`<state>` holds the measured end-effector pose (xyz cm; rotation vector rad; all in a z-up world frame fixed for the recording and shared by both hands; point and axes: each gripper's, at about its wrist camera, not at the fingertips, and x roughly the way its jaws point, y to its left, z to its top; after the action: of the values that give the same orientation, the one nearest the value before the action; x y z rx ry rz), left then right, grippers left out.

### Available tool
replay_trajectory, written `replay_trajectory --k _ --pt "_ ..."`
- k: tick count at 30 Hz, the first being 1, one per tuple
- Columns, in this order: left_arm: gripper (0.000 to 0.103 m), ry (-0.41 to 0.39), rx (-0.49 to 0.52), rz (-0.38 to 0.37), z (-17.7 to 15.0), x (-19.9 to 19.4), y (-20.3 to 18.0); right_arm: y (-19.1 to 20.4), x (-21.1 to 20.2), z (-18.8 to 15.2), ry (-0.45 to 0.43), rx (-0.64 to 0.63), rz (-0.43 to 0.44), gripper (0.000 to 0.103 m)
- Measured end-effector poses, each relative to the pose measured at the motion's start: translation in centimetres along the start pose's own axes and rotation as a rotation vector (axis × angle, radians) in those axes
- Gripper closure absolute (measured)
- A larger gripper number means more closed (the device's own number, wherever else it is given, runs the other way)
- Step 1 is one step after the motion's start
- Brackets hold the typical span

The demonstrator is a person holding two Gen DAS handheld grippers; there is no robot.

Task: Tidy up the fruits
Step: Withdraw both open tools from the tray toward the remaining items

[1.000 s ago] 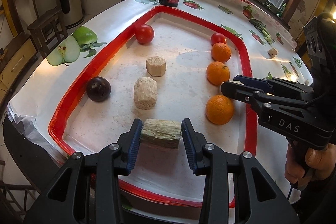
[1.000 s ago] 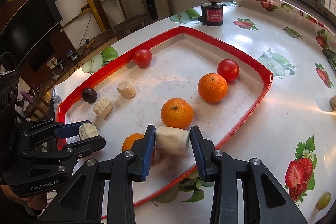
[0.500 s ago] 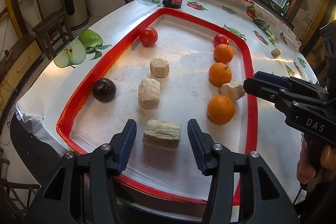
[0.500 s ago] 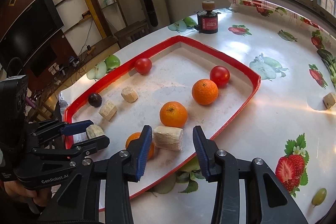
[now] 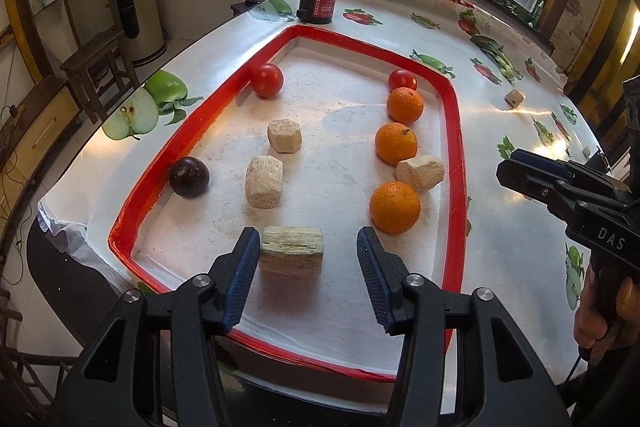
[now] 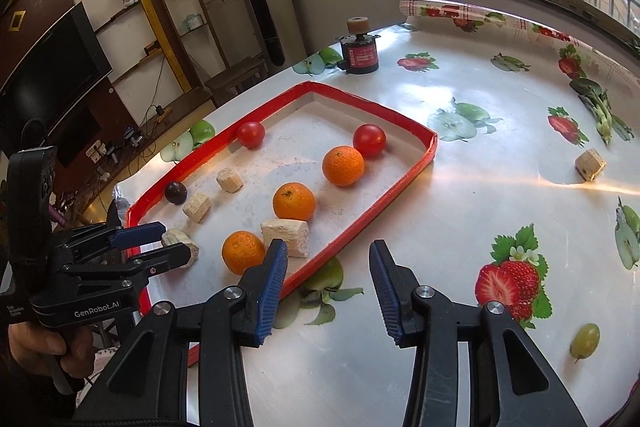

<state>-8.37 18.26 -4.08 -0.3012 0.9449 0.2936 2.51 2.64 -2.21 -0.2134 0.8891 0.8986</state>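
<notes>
A red-rimmed tray (image 5: 454, 131) holds three oranges (image 5: 395, 207), two tomatoes (image 5: 267, 79), a dark plum (image 5: 189, 177) and several beige sugarcane chunks. My left gripper (image 5: 308, 273) is open; a chunk (image 5: 291, 255) lies on the tray just ahead of it, beside its left finger. My right gripper (image 6: 328, 287) is open and empty, over the tray's near rim (image 6: 376, 211). A released chunk (image 6: 285, 231) lies in the tray between two oranges (image 6: 243, 251). The right gripper also shows in the left wrist view (image 5: 532, 175).
A black canister (image 5: 318, 3) stands beyond the tray's far end. One loose chunk (image 6: 590, 165) lies on the fruit-print tablecloth to the right of the tray. A stool (image 5: 94, 67) stands off the table's left edge.
Both grippers opened and let go of their sugarcane chunks, then drew back. The right gripper pulled out past the tray's rim; both chunks now lie on the tray.
</notes>
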Motion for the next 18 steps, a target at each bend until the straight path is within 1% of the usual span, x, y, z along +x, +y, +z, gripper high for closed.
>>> replay_trajectory --k 9,18 --pt "0.054 -0.017 0.021 -0.012 0.4 -0.7 -1.4 -2.4 -1.9 -1.5 -0.015 0.042 -0.033 0.059" --pt "0.054 -0.027 0.078 -0.057 1.3 -0.9 -4.7 -6.1 -4.0 -3.6 -0.022 0.118 -0.084 0.059"
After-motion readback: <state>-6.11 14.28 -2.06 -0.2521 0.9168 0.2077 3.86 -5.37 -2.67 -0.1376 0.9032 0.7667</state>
